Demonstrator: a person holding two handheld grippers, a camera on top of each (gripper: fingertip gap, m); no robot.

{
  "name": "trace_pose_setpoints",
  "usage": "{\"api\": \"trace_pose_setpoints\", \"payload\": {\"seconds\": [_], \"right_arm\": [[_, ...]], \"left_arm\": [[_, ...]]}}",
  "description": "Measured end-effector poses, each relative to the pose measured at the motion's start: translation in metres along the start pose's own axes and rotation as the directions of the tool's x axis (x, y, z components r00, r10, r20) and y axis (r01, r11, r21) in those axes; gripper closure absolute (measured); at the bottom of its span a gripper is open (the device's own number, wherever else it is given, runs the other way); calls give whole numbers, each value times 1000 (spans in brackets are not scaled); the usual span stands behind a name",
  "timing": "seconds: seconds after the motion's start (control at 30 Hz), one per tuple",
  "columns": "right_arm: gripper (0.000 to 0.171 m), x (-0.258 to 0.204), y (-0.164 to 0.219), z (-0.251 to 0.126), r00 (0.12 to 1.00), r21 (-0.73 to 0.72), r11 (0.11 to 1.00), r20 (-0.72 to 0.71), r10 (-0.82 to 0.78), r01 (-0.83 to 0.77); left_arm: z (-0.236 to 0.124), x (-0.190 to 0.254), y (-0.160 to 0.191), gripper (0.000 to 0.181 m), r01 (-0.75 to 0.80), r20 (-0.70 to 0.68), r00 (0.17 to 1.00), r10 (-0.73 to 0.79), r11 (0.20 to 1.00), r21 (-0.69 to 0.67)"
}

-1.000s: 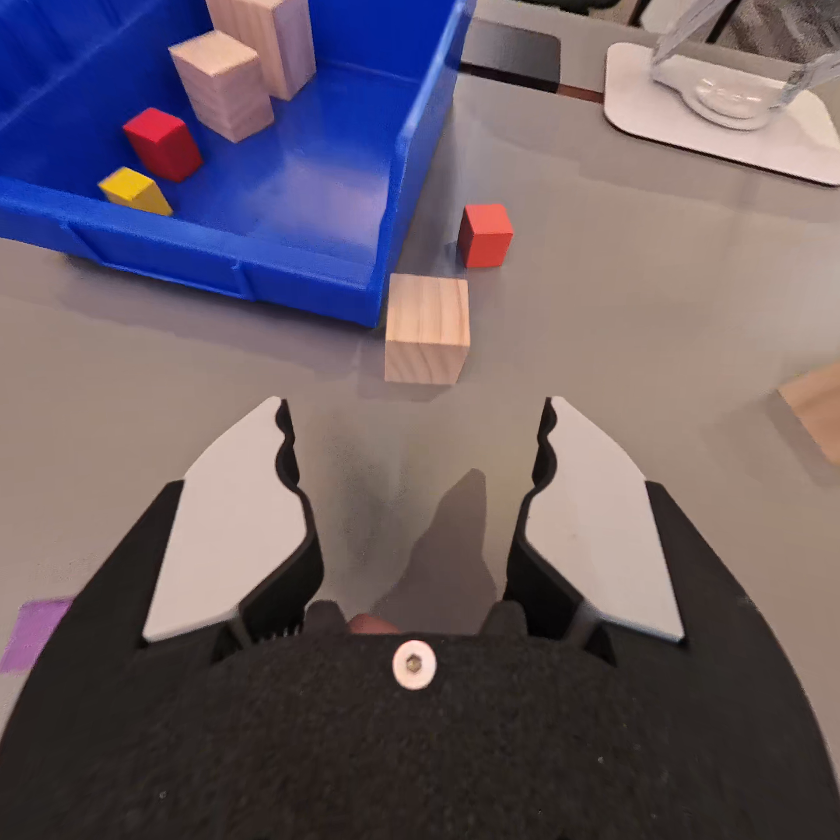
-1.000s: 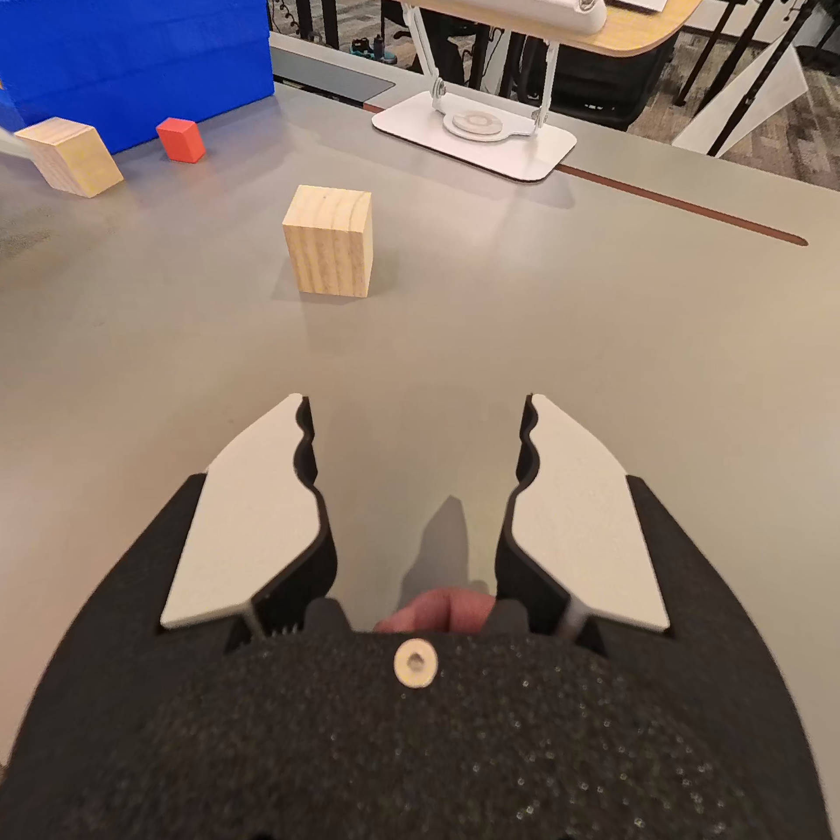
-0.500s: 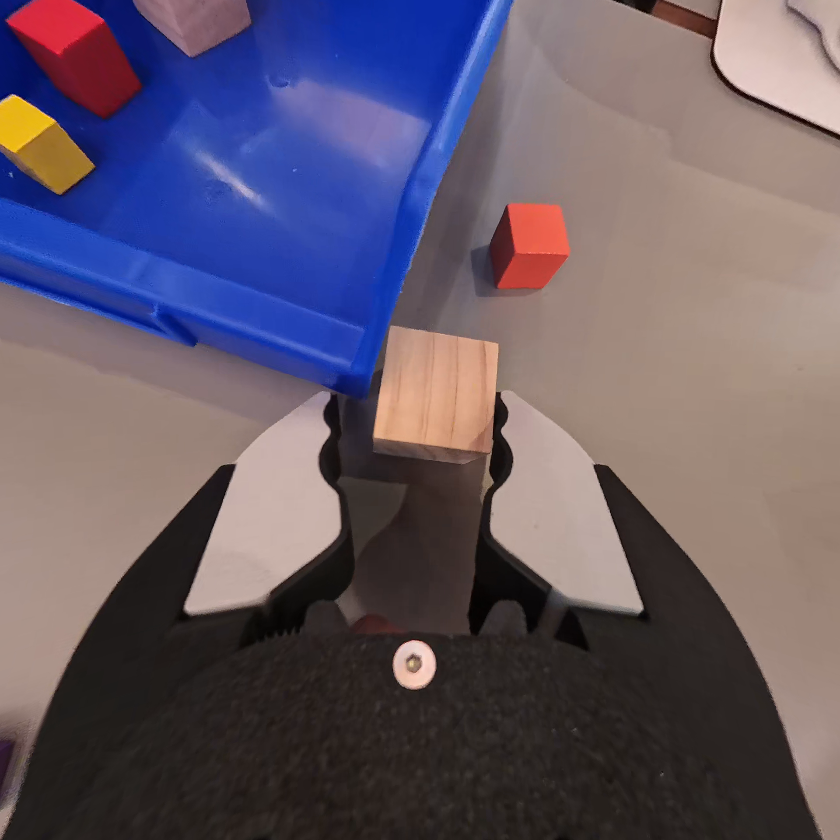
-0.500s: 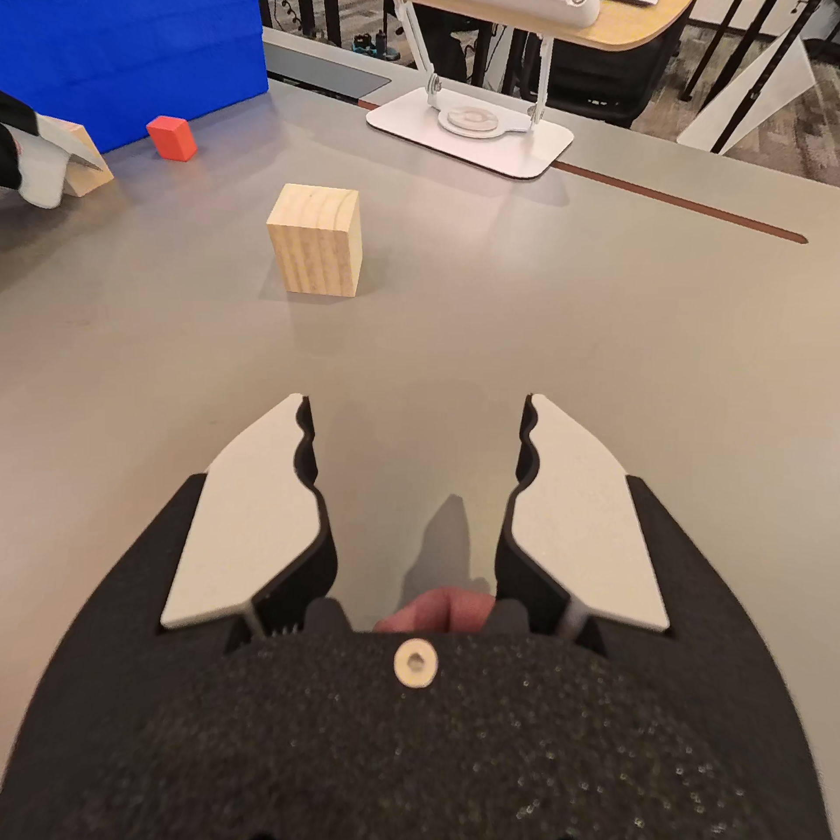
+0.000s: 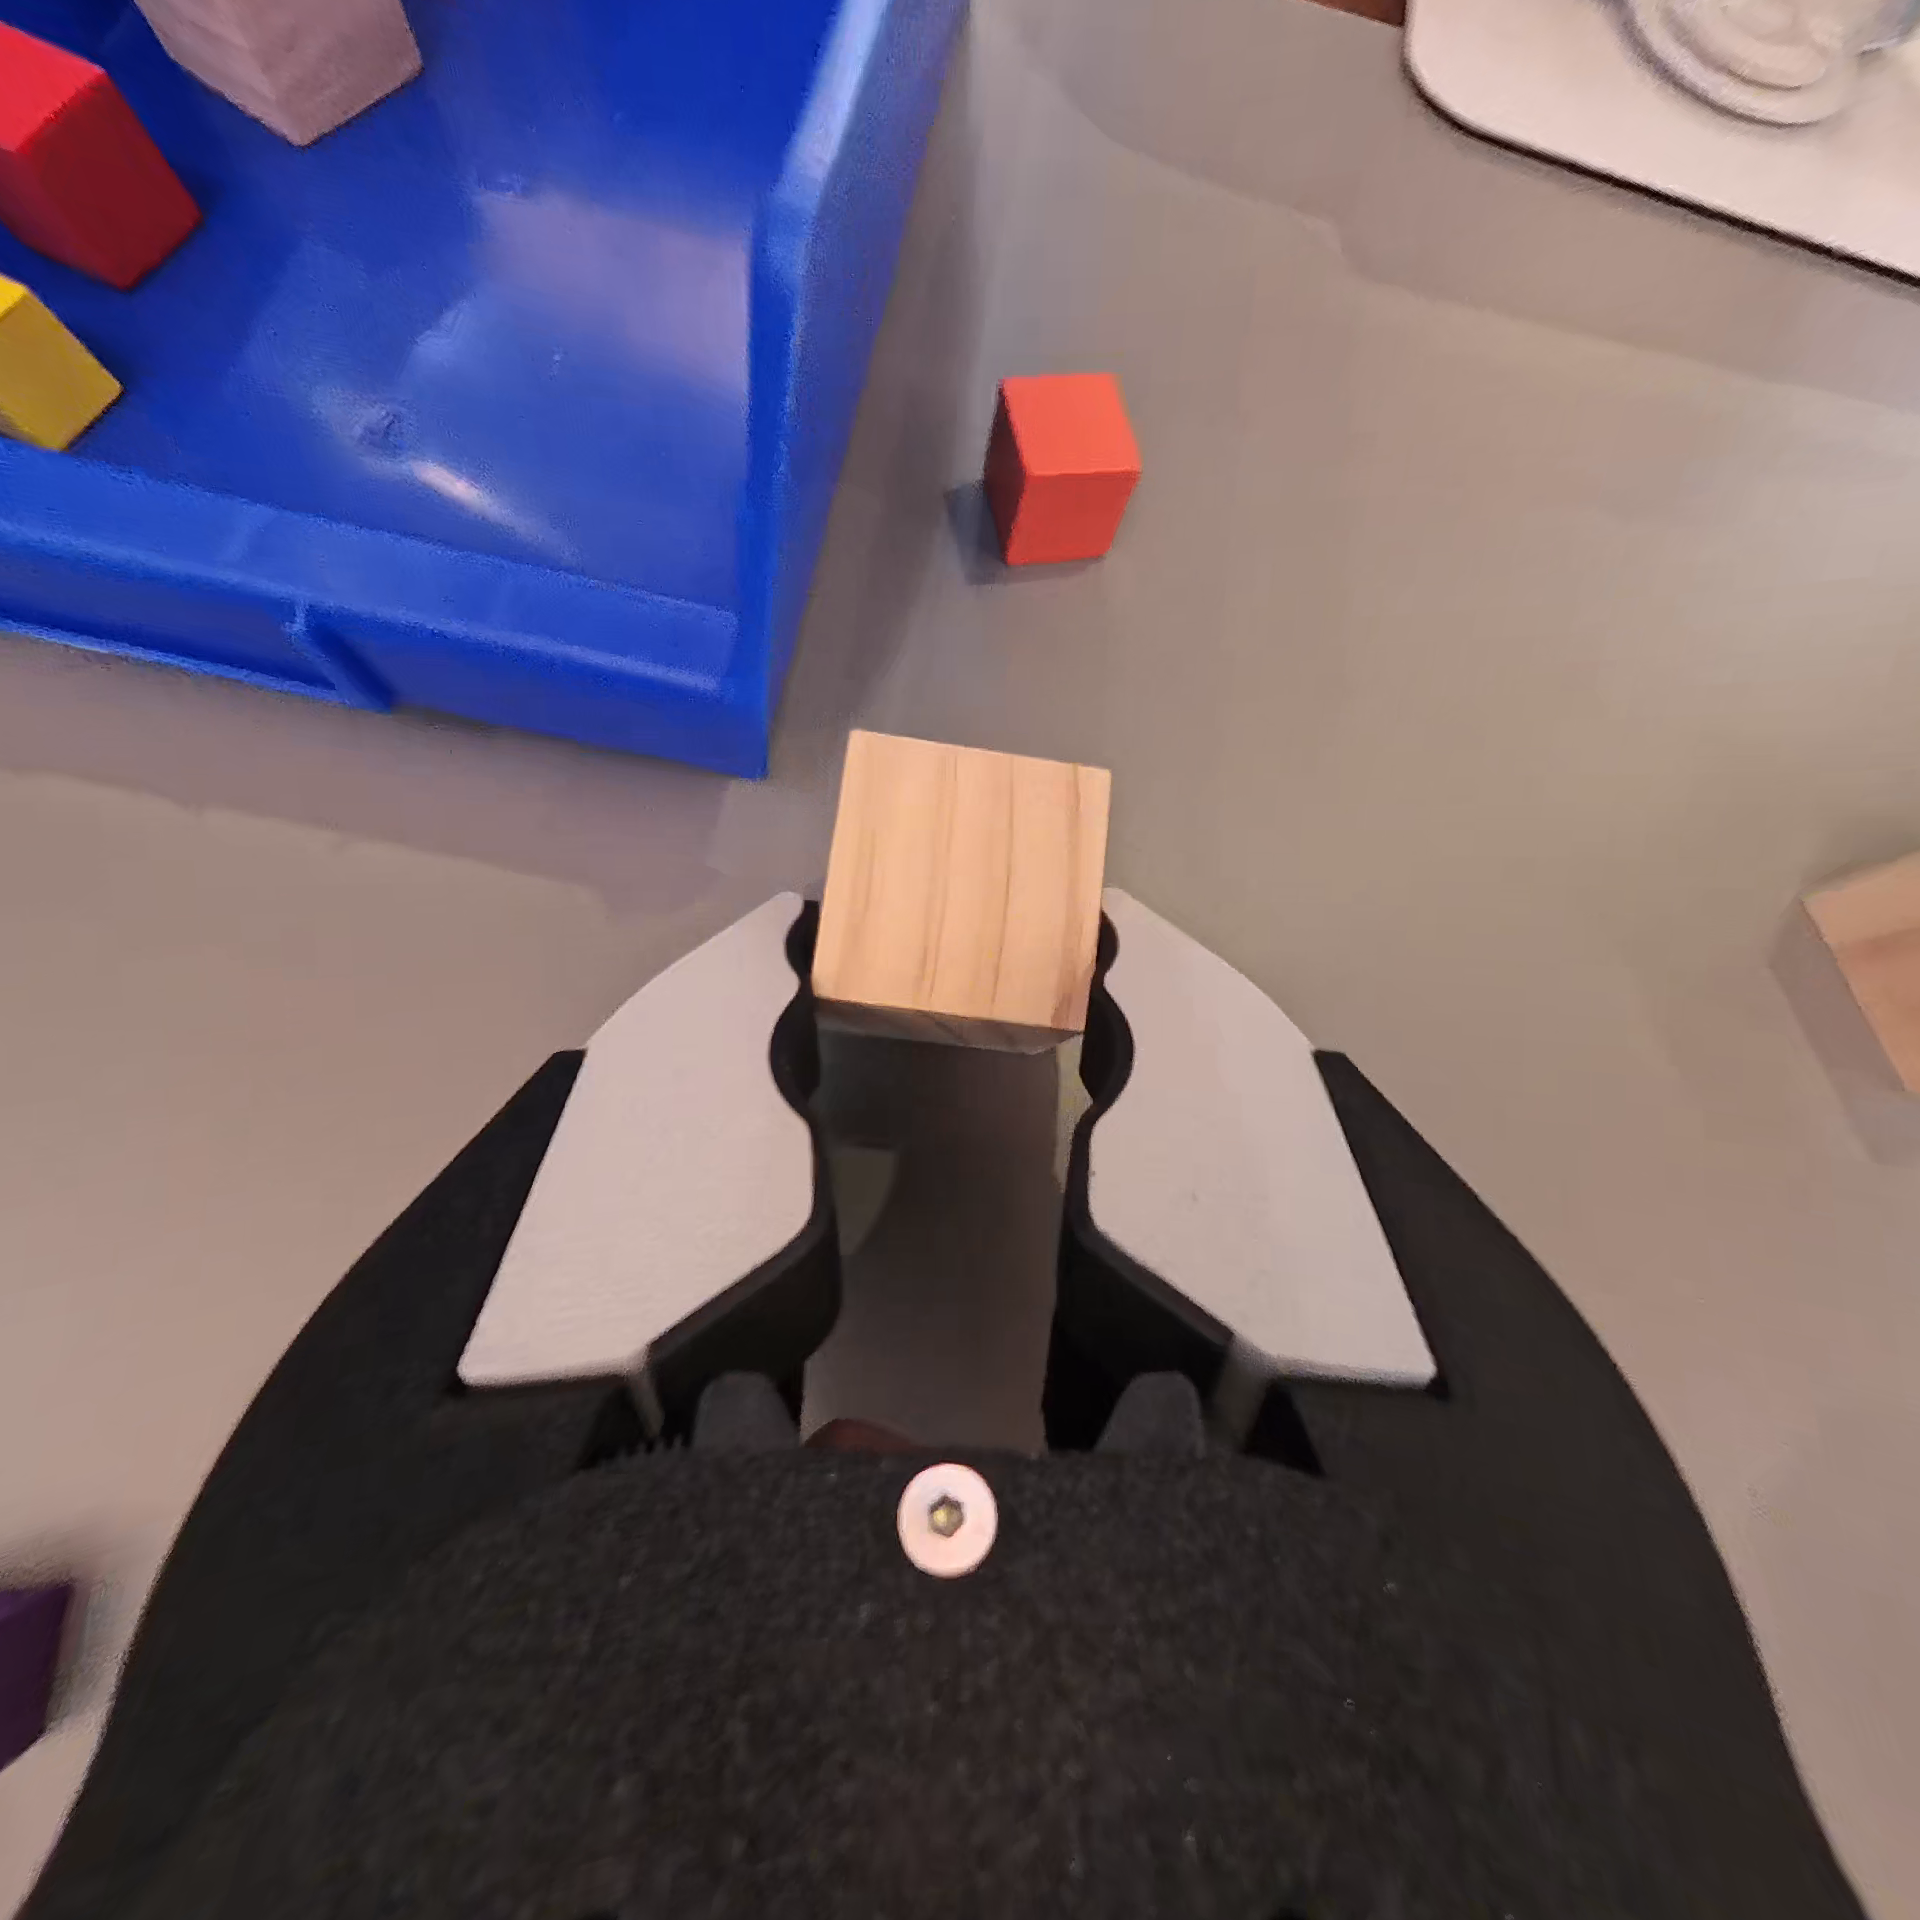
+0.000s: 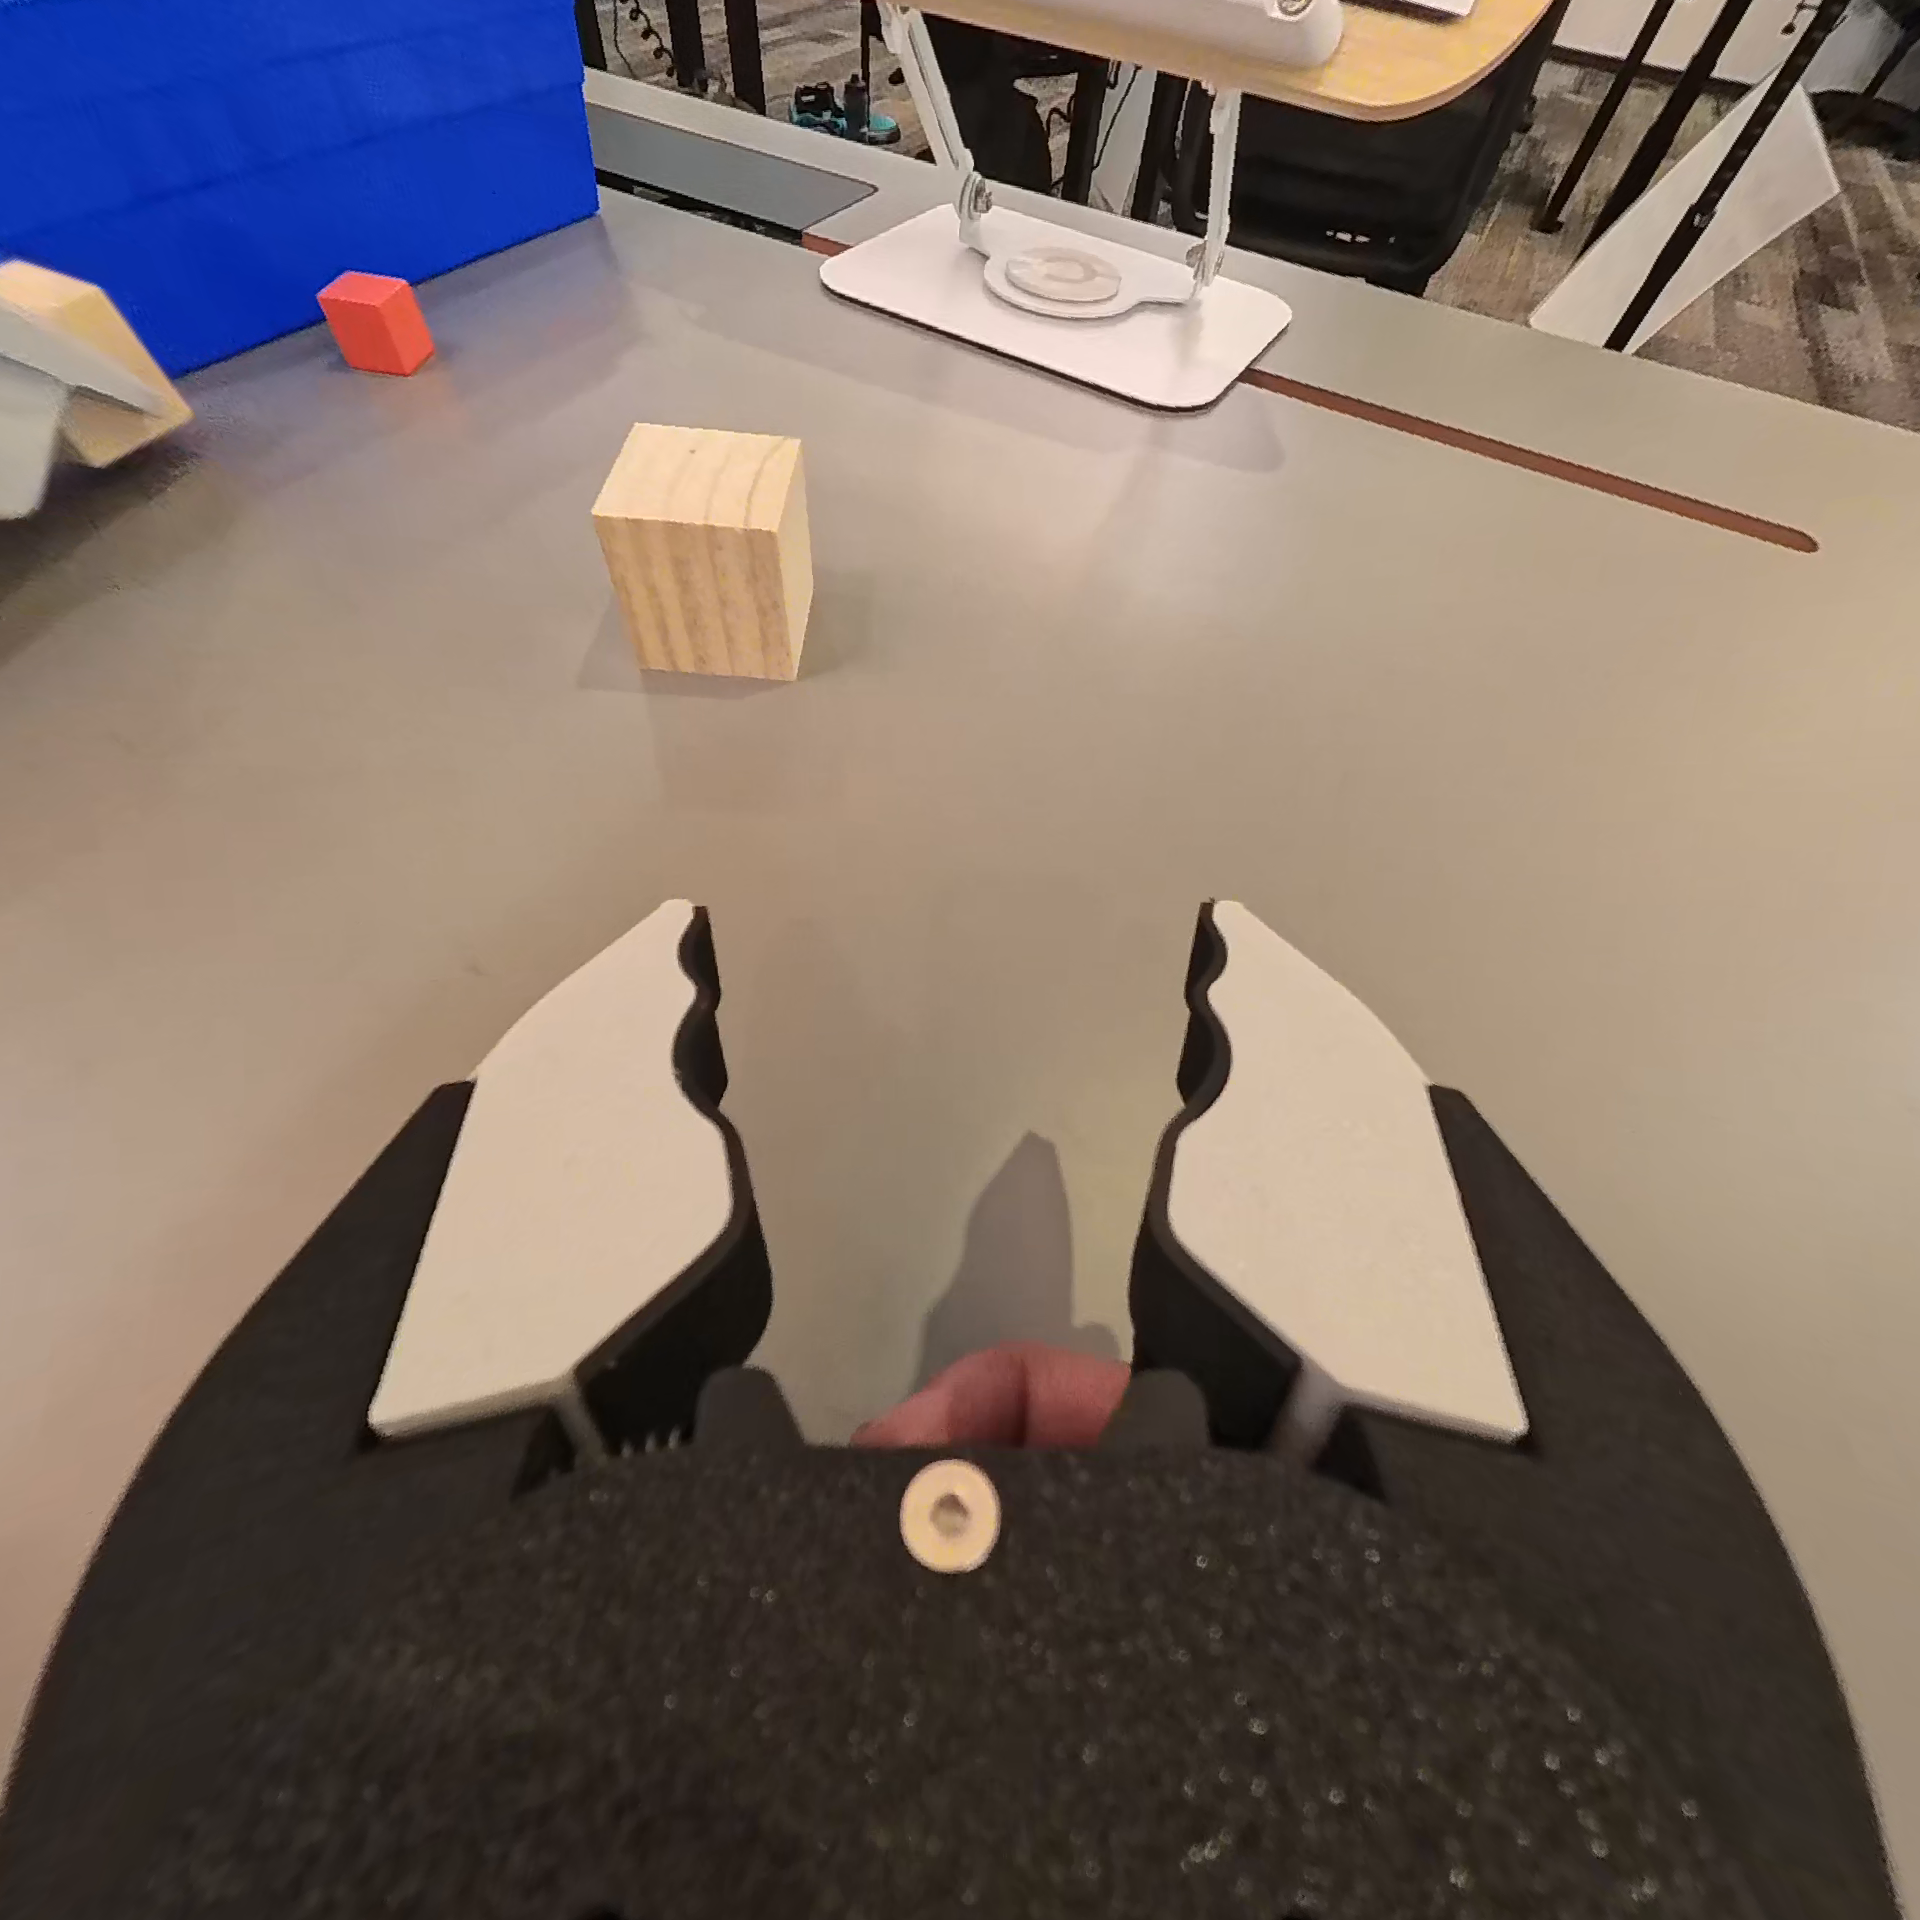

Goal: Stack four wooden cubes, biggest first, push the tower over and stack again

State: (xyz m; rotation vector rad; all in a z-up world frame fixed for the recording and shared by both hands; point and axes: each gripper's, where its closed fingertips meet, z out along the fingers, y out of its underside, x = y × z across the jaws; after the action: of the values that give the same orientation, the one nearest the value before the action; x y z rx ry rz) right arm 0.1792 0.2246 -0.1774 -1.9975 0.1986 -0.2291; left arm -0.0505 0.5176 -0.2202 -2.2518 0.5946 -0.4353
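At frame centre, the left gripper [image 5: 956, 977] is clamping a wooden cube [image 5: 961, 883] by its near end; the shallow grip could let it twist loose. The right gripper [image 6: 951, 997] is idling wide open, holding nothing.

Grey table [image 6: 1143, 727], wooden desk [image 6: 1434, 73] behind, patterned carpet [image 6: 1849, 281]
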Motion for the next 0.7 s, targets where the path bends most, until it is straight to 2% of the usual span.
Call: {"api": "trace_pose_setpoints", "payload": {"seconds": [0.07, 0.2, 0.37, 0.57, 0.7], "right_arm": [[85, -1, -2, -2, 1000, 8, 1000, -3, 0, 0], [87, -3, -6, -5, 1000, 31, 999, -12, -8, 8], [87, -1, 0, -8, 999, 26, 1000, -45, 2, -1], [87, -3, 6, -14, 998, 20, 1000, -68, 12, -11], [87, -3, 3, -17, 997, 32, 999, -75, 14, -11]], "left_arm": [[-14, 8, 2, 134, -49, -25, 998, 49, 999, 19], [-55, 38, -1, 134, -202, -121, 968, 221, 967, 154], [-92, 56, 21, 134, -316, -195, 913, 357, 924, 215], [-99, 75, 31, 134, -415, -335, 817, 469, 882, 224], [-89, 114, 19, 134, -513, -484, 679, 551, 829, 224]]}}
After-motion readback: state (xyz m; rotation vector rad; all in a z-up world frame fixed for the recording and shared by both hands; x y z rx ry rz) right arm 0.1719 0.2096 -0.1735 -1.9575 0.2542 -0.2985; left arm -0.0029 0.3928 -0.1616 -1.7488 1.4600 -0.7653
